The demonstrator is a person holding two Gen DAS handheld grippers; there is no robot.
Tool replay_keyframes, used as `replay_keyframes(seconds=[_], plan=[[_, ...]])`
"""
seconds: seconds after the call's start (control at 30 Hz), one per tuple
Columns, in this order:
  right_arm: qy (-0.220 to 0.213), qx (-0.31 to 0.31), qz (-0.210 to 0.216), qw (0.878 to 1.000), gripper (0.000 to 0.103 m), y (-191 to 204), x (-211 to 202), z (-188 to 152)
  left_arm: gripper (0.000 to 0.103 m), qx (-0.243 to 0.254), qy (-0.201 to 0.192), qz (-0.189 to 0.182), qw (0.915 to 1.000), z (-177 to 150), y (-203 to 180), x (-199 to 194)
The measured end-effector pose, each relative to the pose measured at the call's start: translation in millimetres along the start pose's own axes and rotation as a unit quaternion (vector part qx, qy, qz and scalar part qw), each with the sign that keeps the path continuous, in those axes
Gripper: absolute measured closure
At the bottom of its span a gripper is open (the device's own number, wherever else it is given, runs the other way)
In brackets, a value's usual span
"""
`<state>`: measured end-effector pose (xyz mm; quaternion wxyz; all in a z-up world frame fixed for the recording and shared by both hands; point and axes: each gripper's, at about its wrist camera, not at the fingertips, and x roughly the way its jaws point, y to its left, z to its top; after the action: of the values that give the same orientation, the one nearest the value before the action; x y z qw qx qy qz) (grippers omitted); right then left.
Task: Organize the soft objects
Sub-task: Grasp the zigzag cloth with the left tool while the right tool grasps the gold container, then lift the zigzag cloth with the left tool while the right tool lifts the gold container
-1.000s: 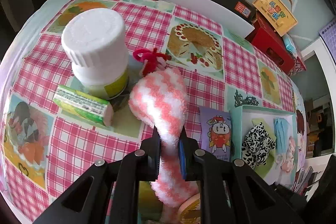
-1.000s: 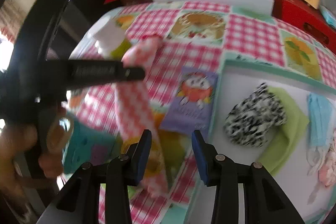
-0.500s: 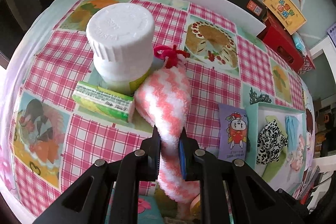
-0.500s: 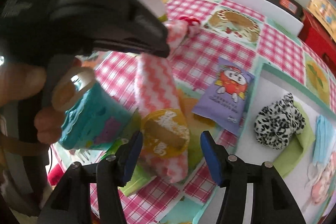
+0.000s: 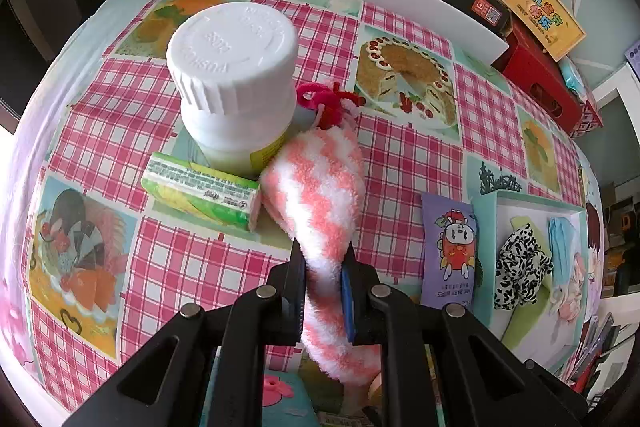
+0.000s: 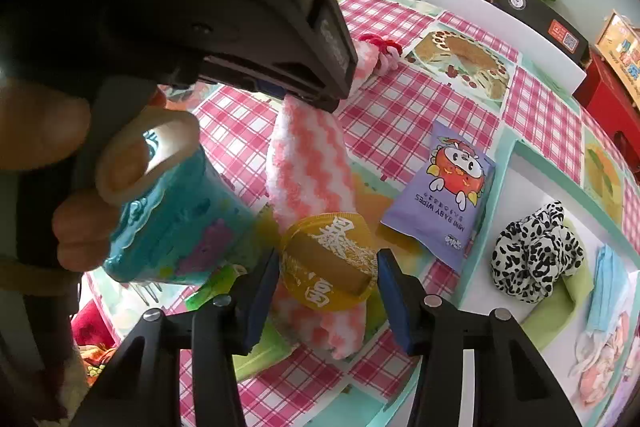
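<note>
Surface: a table under a pink checked cloth (image 5: 404, 163) printed with cakes and fruit; red boxes and a white board stand along its far edge.
Tray: a mint-rimmed white tray (image 6: 516, 151) sits at the table's right edge.
Already sorted: a leopard-print fabric piece (image 6: 532, 251) lies on a green cloth (image 6: 560, 303) in the tray, with a blue face mask (image 6: 608, 283) and a pale pink item beside them nearer the right rim.
Sock: a fuzzy pink-and-white striped sock (image 5: 320, 187) stretches from mid-table toward the near edge, its toe by a red pipe-cleaner knot (image 5: 332, 103), touching a white pill bottle (image 5: 236, 83) and a green gum pack (image 5: 200, 191).
Left gripper: the left gripper (image 5: 322, 291) is clamped on the sock's narrow middle, pads pressing the pile from both sides.
Right gripper: the right gripper (image 6: 326, 291) straddles the sock's cuff end and a yellow round tin (image 6: 328, 263) lying on it; its jaws are closing, pads apart from both.
Clutter: a purple baby-wipes packet (image 6: 444, 191) lies just beside the tray's left rim; a blue cup (image 6: 172, 223) is near the table's near-left edge.
Progress: partway, I judge; several soft pieces are in the tray, the sock is still on the cloth.
Left to do: free the sock from the tin and carry it to the tray; hard items likely stay out.
</note>
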<state>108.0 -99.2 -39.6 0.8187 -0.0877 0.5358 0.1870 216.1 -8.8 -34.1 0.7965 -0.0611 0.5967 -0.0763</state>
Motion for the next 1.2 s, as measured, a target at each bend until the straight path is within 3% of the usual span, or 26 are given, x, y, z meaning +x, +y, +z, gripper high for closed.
replay_keyframes(seconds=[1.0,1.2], plan=[[-0.046,0.079,-0.034,0.995,0.051,-47,-30,3,0.088,0.008,-0.022,0.006,0.9997,0,-7,-10],[-0.088,0.111,-0.052,0.989,0.051,-64,-54,2,0.088,0.005,-0.062,-0.010,0.9980,1,-10,-37]])
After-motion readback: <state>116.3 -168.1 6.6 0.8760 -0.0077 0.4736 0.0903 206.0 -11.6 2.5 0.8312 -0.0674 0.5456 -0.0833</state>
